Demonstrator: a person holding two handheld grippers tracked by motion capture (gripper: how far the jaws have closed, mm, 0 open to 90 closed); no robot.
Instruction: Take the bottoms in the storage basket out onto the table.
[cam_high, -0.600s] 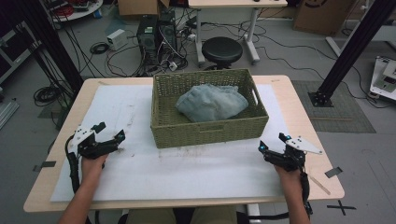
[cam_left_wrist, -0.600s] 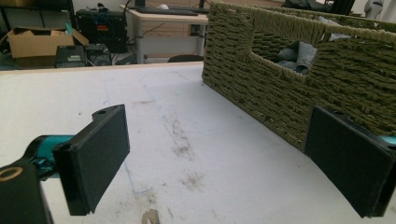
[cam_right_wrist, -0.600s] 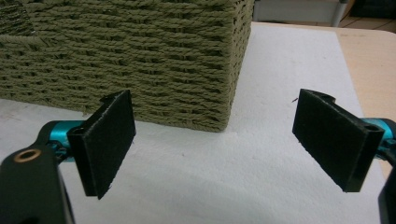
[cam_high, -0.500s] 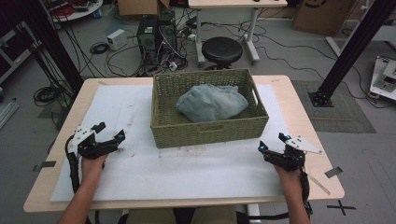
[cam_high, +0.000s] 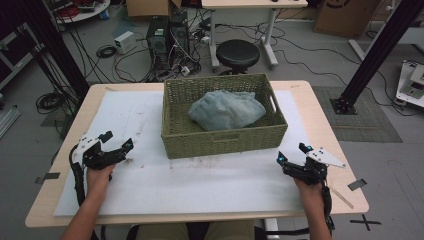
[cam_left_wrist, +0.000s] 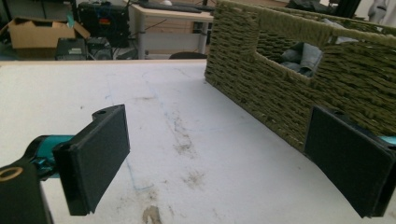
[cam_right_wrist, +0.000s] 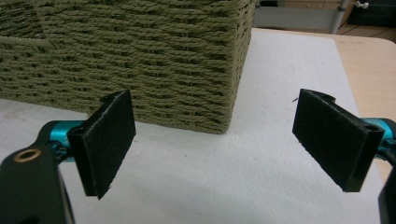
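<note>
Nothing had shifted since the earlier frames. At the near left I held my left gripper (cam_high: 114, 143) over the white foam mat (cam_high: 150, 185), jaws spread wide. Centre-far sat the olive woven rectangular basket (cam_high: 220, 137), a crumpled grey-blue cloth (cam_high: 226, 110) inside. Near right, my right gripper (cam_high: 293, 154) gaped too, empty.

basket (cam_high: 220, 137): coarse woven olive fibre. cloth (cam_high: 226, 110): soft grey-blue fabric, rumpled. desk (cam_high: 327, 135): pale wood under a matt white sheet (cam_high: 200, 180), scuffed. jaws: matt black pads, teal metal fittings.
</note>
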